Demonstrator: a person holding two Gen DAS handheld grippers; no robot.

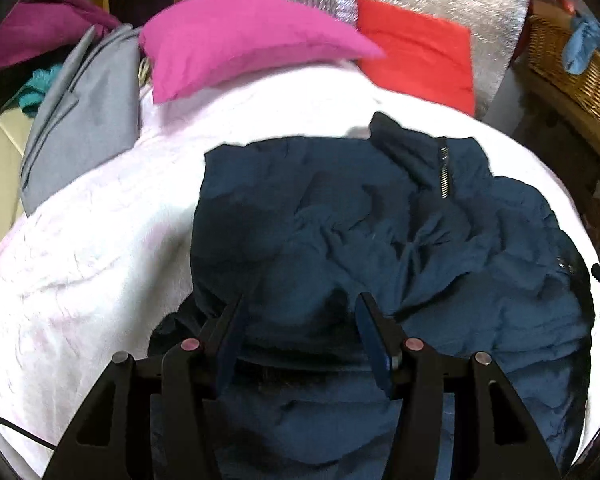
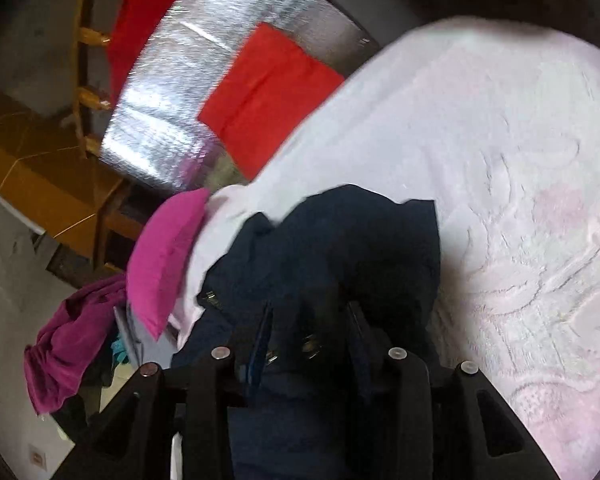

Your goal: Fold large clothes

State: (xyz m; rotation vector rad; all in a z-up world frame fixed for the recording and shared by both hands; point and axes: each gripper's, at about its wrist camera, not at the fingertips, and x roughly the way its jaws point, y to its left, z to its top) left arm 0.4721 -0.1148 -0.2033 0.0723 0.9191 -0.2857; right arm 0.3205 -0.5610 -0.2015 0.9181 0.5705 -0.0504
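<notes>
Both claws, left (image 1: 300, 312) and right (image 2: 310, 320), clench the navy jacket (image 1: 380, 220) amid bare white blanket (image 1: 100, 240).

Left wrist cam sits close over the navy jacket (image 1: 380, 224), looking steeply down the white blanket (image 1: 100, 240). Right wrist cam is rolled sideways, lower angle, jacket (image 2: 340, 248) right up close. Both catch the pink pillow (image 1: 240, 36) and red cloth (image 1: 416, 48).
</notes>
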